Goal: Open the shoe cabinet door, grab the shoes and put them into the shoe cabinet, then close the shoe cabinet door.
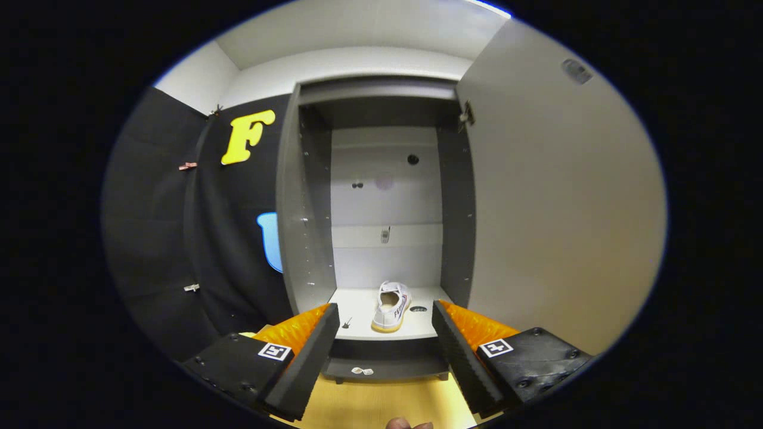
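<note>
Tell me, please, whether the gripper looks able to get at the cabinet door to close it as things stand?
Probably yes: the gripper is open and holds nothing, the shoe sits inside the cabinet, and the open door stands just right of the fingers with nothing between.

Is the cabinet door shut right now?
No, the door is swung wide open, with a shoe on the cabinet floor beyond the open gripper.

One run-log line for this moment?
cabinet door: open | shoe: on bottom shelf inside | gripper: open, empty, facing cabinet | next: close door
</note>
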`<state>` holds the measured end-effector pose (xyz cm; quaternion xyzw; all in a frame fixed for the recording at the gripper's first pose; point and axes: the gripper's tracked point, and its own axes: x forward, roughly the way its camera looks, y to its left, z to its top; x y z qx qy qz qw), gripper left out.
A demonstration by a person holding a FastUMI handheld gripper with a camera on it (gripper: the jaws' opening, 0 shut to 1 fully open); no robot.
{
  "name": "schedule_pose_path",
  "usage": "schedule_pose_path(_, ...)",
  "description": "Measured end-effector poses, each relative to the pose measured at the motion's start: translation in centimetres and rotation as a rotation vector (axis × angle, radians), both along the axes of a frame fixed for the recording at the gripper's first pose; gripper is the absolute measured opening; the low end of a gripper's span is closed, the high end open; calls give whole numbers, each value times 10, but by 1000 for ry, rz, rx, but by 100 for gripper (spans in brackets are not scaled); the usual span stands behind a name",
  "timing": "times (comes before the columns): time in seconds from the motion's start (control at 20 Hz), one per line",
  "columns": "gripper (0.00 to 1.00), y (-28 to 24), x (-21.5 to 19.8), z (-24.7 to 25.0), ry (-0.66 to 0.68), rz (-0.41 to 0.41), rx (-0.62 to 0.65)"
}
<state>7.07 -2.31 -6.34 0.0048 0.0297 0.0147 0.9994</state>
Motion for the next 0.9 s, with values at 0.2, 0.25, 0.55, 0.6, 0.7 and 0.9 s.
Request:
schedule_pose_path(0.2, 98, -44, -80, 22, -47, -68, -56)
schedule_pose_path(0.25, 97, -57, -94, 28, -57, -92, -56)
schedule_pose_path(0.55, 97, -167, -171, 64, -125, -312, -81)
schedule_pose_path(0.6, 97, -189, -181, 67, -130, -357, -106)
schedule_pose_path(0.7, 97, -227, -194, 71, -128, -431, -125)
schedule_pose_path(0.9, 97, -286, -179, 56, -73, -510, -81)
